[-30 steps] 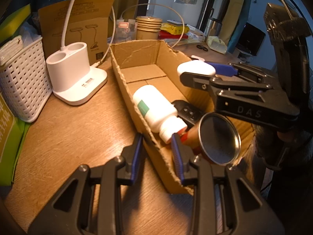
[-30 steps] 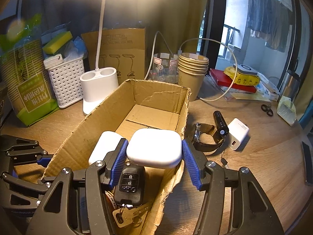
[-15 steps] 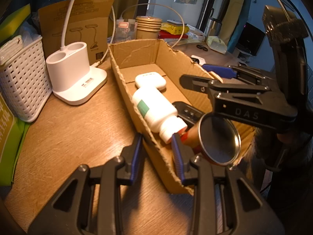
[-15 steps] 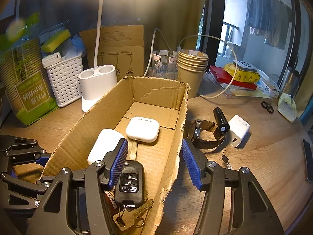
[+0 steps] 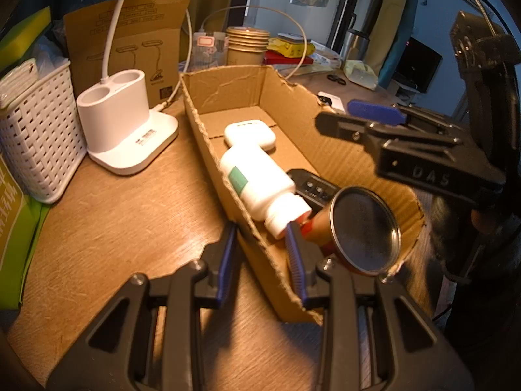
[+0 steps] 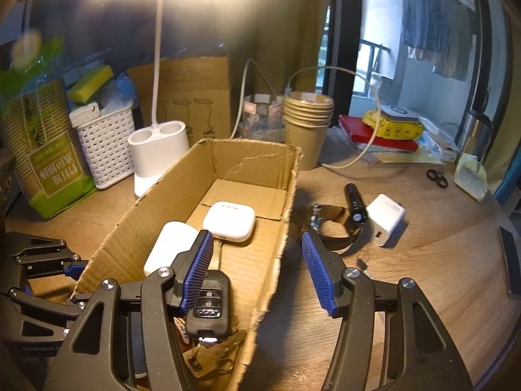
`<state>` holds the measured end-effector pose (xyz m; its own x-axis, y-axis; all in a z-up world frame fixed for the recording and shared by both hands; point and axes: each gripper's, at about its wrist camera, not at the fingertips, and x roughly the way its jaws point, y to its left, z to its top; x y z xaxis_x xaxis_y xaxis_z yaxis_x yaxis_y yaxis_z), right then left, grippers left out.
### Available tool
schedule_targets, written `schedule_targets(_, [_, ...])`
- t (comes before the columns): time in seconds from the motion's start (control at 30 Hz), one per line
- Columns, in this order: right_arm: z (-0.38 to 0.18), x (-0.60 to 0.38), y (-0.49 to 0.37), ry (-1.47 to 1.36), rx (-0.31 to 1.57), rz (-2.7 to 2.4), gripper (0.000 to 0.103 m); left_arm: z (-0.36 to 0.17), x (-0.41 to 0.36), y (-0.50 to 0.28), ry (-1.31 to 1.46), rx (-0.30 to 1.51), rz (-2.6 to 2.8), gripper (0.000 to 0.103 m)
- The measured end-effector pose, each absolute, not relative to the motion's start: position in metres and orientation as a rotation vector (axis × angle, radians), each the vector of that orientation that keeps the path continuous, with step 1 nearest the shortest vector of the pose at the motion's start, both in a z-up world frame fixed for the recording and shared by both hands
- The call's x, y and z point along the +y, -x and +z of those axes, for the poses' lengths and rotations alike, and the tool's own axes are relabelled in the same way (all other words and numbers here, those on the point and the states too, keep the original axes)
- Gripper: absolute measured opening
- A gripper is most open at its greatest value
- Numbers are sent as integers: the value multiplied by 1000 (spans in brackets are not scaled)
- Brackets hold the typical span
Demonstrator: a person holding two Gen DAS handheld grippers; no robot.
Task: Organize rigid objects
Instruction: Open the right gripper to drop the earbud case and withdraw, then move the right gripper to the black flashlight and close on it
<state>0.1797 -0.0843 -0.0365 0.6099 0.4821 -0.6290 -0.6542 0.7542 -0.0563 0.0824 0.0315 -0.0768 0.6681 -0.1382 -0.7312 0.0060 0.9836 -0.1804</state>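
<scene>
A long cardboard box (image 5: 228, 97) (image 6: 247, 156) holds a white earbud case (image 5: 250, 133) (image 6: 229, 221), a white bottle (image 5: 257, 182) lying on its side, a black car key (image 6: 208, 306) with keys, and a can (image 5: 361, 231) with a metal end. My left gripper (image 5: 262, 260) has its blue pads on either side of the box's near left wall and is shut on it. My right gripper (image 6: 257, 270) hangs open and empty over the box's right wall. A watch (image 6: 329, 224), a black flashlight (image 6: 353, 200) and a white charger (image 6: 386, 215) lie on the desk to the right of the box.
Left of the box stand a white lamp base (image 5: 125, 123) and a white lattice basket (image 5: 35, 130). Behind it are stacked paper cups (image 6: 307, 123), a flat carton and cables. Scissors (image 6: 436, 176) and a dark phone (image 6: 509, 260) lie far right on the wooden desk.
The right gripper has let go of the white earbud case, which now lies on the box floor beyond the bottle. The left gripper has kept still on the wall.
</scene>
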Motion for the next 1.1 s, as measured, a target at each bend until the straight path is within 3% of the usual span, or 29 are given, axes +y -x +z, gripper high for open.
schedule_targets(0.97, [-38, -154, -234, 217, 606, 484, 60, -77, 32, -83, 168, 836, -82, 33])
schedule_targets(1.1, [-43, -146, -253, 238, 624, 515, 53, -77, 32, -83, 169, 836, -82, 33])
